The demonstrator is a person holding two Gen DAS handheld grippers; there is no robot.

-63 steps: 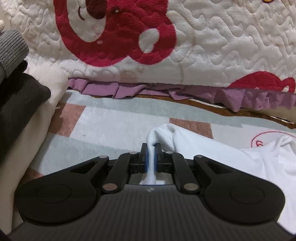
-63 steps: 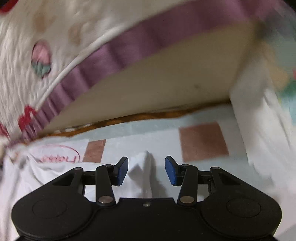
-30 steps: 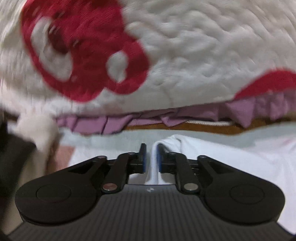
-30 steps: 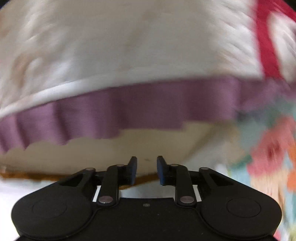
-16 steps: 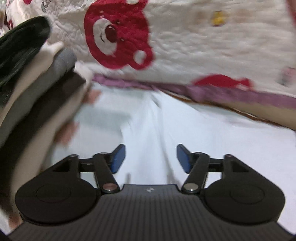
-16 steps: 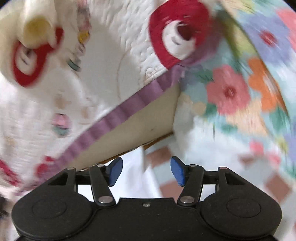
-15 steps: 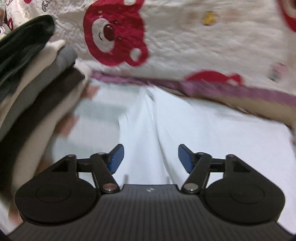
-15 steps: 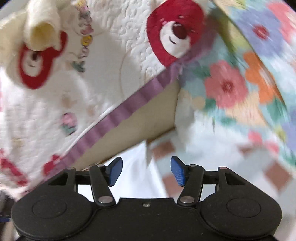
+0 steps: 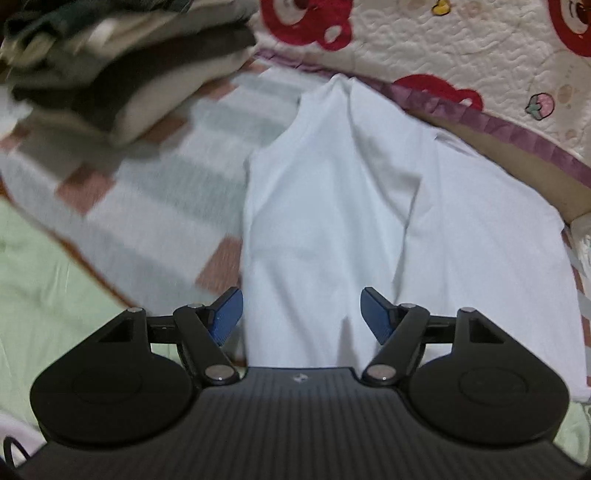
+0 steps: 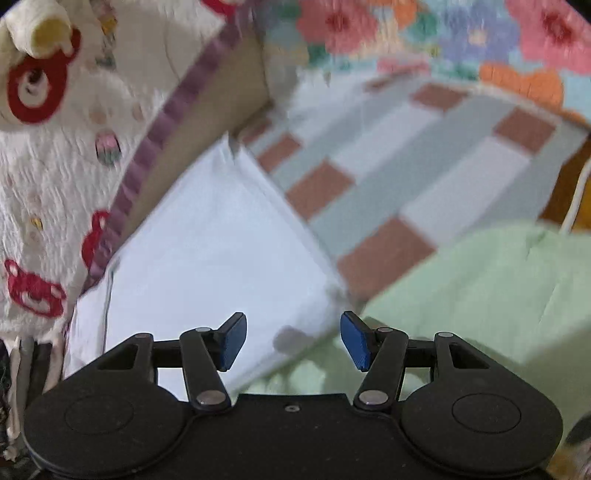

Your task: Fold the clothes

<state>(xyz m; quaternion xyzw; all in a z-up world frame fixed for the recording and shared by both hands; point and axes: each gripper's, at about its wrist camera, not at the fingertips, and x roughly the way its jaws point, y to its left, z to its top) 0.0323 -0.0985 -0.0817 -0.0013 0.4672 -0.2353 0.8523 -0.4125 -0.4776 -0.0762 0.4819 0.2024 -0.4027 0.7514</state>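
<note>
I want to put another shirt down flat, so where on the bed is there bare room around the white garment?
Right of the white garment, the checked blanket lies bare up to the floral quilt, with pale green sheet in front. Left is tighter: a strip of checked blanket before the stack of folded clothes. Behind, the bear quilt crowds the garment.

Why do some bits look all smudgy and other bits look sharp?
Left wrist view: the clothes pile and checked blanket smear from motion; the left tongs stay crisp. Right wrist view: the flowered quilt and white shirt blur; the right tongs are sharp. Straight edges bend from the fisheye.
</note>
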